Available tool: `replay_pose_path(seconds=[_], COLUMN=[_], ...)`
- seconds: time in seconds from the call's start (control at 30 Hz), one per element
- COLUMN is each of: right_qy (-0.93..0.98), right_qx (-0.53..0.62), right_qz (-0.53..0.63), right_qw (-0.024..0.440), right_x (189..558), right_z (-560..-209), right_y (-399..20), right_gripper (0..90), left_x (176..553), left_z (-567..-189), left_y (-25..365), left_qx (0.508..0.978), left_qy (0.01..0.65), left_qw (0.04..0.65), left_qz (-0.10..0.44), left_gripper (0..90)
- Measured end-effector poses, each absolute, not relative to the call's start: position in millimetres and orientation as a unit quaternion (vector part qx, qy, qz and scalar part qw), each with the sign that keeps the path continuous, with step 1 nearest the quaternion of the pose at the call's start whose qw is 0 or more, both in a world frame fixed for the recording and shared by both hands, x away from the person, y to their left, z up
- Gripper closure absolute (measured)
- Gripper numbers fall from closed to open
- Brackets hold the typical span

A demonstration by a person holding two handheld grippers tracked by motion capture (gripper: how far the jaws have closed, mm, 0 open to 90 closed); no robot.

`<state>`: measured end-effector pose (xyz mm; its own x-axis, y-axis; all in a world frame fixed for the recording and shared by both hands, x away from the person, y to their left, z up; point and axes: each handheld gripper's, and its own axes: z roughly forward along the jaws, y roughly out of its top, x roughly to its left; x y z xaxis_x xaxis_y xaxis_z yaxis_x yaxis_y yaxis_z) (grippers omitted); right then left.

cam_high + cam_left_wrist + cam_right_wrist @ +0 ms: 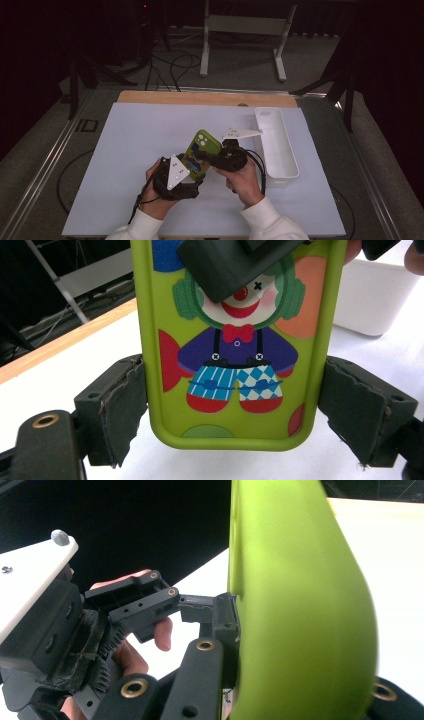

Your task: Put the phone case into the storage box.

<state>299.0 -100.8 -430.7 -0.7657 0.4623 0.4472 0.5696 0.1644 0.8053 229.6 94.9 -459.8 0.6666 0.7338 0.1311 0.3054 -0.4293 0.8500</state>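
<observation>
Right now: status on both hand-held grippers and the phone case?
Left hand-held gripper clamps green phone case by its side edges. Right hand-held gripper shut on the case's face. White bin beside, apart; nothing obstructing.

black tongs (200, 167), grey plates, white sleeves (272, 220)

No words, brand names or numbers can be read anywhere. The only signs are seen in the left gripper view, on the clown picture printed on the green phone case (235, 355): a small black cross is drawn on the clown's cheek, and crossed buttons are marked on the braces.
</observation>
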Motion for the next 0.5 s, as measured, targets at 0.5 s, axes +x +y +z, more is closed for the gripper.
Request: replay_pose_path(seconds=[0.5], right_qy=[-0.757], right_qx=[-0.347], right_qz=[-0.553], right_qw=[0.032], right_x=[300.0], right_z=[-428.5], right_y=[-108.1], right_gripper=[88.9], left_x=[234.9], left_z=[-457.9], left_y=[104.6], left_qx=[0.801], left_qy=[0.340], left_qw=[0.434], left_qz=[0.233], left_gripper=[15.0])
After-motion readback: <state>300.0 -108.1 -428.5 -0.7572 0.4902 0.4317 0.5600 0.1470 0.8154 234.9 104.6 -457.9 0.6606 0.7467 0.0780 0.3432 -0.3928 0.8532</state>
